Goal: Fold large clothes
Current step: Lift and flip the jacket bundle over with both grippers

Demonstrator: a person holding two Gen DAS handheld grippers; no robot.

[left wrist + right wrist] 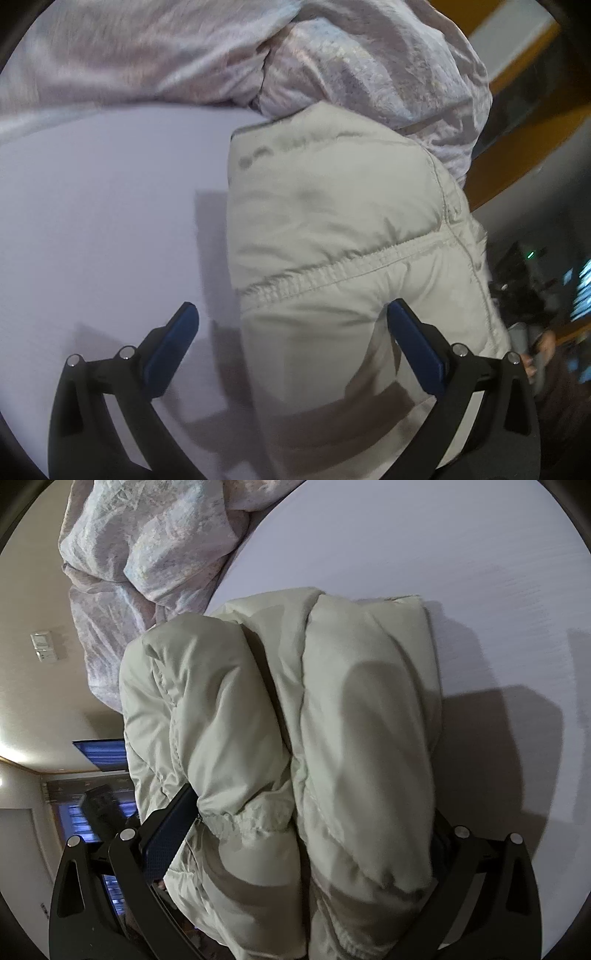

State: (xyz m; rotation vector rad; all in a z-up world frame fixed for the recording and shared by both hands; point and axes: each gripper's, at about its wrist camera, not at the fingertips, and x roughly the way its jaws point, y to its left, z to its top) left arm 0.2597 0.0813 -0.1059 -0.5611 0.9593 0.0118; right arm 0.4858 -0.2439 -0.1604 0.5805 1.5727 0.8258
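A cream puffy jacket [332, 709] lies folded in thick rolls on the white bed sheet [461, 554]. My right gripper [310, 805] stands at its widest around the near end of the bundle. The jacket bulges up between its jaws and hides the right finger, while the blue-padded left finger [170, 830] lies against the jacket's side. In the left wrist view the jacket [340, 206] shows a stitched seam. My left gripper [291, 321] is open just above the jacket's edge, one finger over the sheet [103, 221] and the other over the jacket.
A crumpled pale pink duvet [332, 62] is heaped against the jacket's far end, and the duvet [147, 546] also hangs over the bed's side. Beyond the bed edge are a wooden frame [517, 147], a beige wall with a switch [44, 646] and a dark room.
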